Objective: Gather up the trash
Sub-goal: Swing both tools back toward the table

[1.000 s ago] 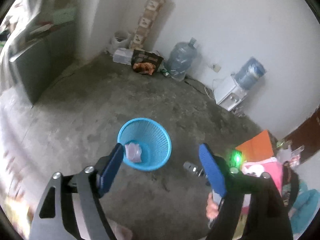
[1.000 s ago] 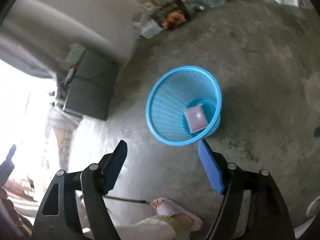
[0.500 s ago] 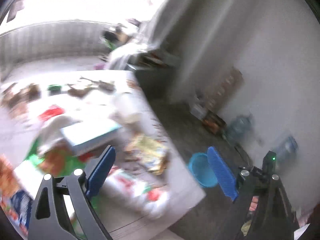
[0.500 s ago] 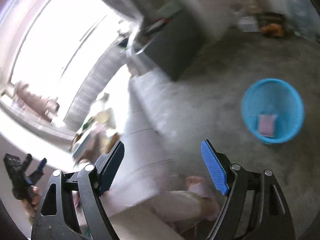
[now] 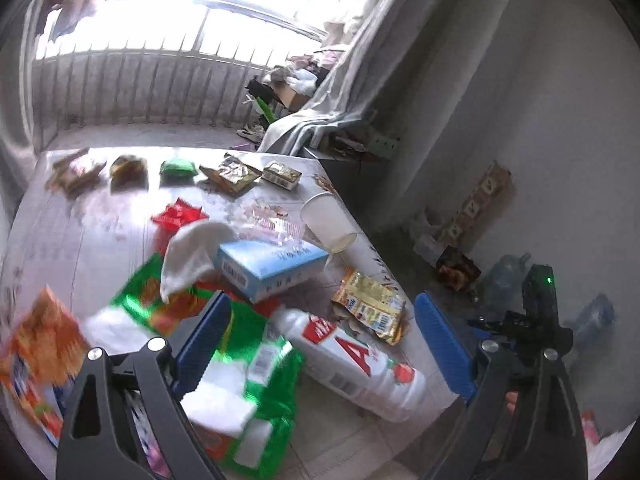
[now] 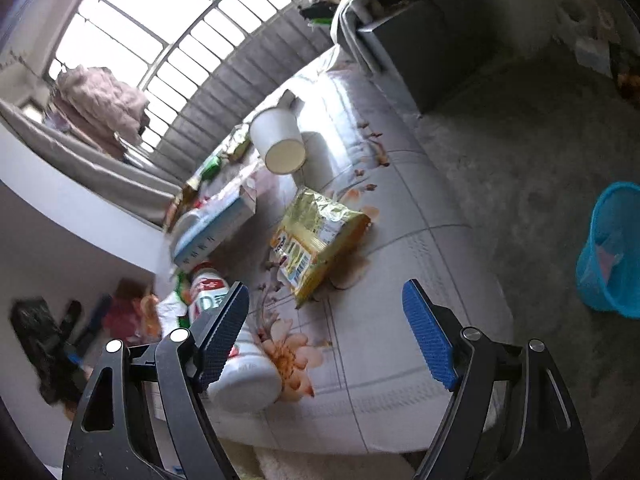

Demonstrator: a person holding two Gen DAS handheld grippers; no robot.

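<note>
A table (image 5: 100,248) with a floral cloth is strewn with trash. A white plastic bottle (image 5: 360,364) lies near its front corner, with a yellow snack bag (image 5: 370,306), a blue box (image 5: 272,266), a tipped paper cup (image 5: 326,222) and green packaging (image 5: 256,384) around it. My left gripper (image 5: 320,340) is open and empty above the bottle. My right gripper (image 6: 326,332) is open and empty over the table's corner; the bottle (image 6: 236,364) lies by its left finger and the yellow bag (image 6: 316,240) beyond. The blue trash basket (image 6: 612,252) stands on the floor at right, a pink item inside.
More wrappers (image 5: 232,174) lie along the table's far side below a barred window (image 5: 160,40). A dark cabinet (image 6: 420,56) stands past the table. Water jugs (image 5: 504,280) and boxes sit against the wall. The concrete floor (image 6: 520,160) stretches between table and basket.
Both grippers have swung away from the blue basket on the floor and up to the cluttered table. Both stay open and empty.
</note>
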